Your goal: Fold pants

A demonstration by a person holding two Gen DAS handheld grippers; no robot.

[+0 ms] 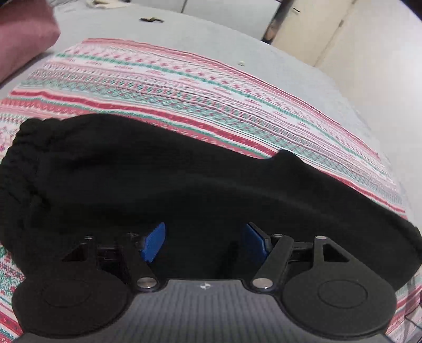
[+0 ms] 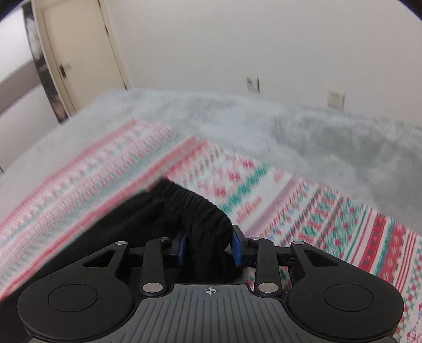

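Note:
Black pants (image 1: 147,184) lie across a red, green and white patterned blanket (image 1: 184,87). The elastic waistband (image 1: 23,147) is at the left in the left wrist view. My left gripper (image 1: 204,241) is low over the pants with its blue pads (image 1: 154,241) wide apart and black cloth between them. In the right wrist view my right gripper (image 2: 209,246) has its blue pads (image 2: 236,249) on either side of the bunched waistband (image 2: 200,208) and holds it above the blanket (image 2: 343,224).
The blanket lies on a grey bed cover (image 1: 303,71). A dark pink cushion (image 1: 23,34) sits at the far left. A small dark object (image 1: 151,19) lies on the bed's far side. A door (image 2: 79,55) and white wall (image 2: 237,39) stand beyond the bed.

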